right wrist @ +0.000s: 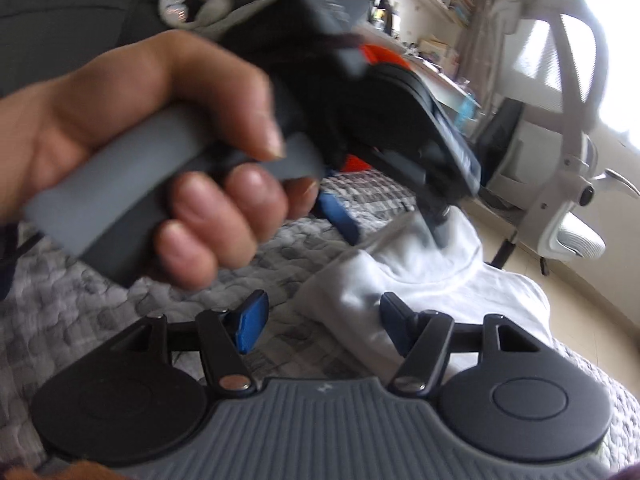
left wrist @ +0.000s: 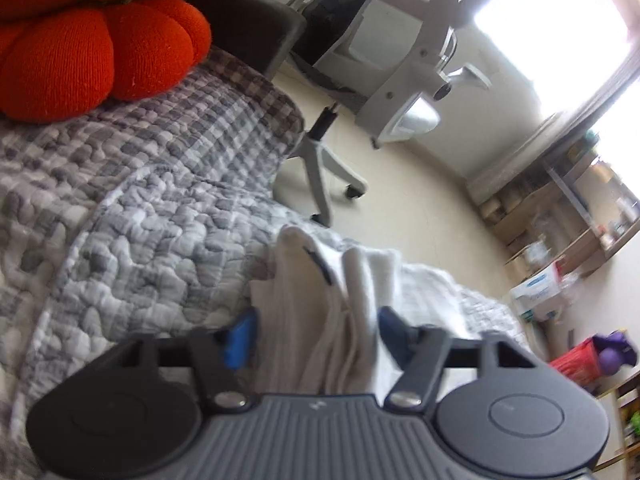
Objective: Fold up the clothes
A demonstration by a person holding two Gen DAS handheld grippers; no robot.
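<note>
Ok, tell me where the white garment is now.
The white garment lies on the grey quilt near the bed's edge, bunched between the left hand-held gripper fingers, chair beyond.

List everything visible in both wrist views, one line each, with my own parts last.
White cotton garment: one, white, bunched on the bed, running between the left fingers.
Grey checked quilt: one, grey and white, covering the bed.
Orange knitted plush cushion: one, orange, on the quilt's far end.
White mesh office chair: one, white, on the cream floor beside the bed.
Wooden shelf unit: one, light wood, against the wall.
Left gripper: one, black with blue fingers, around the garment.
Right gripper: one, black with blue fingers, open over the bed.
Hand: one, holding the left gripper's grey handle.
</note>
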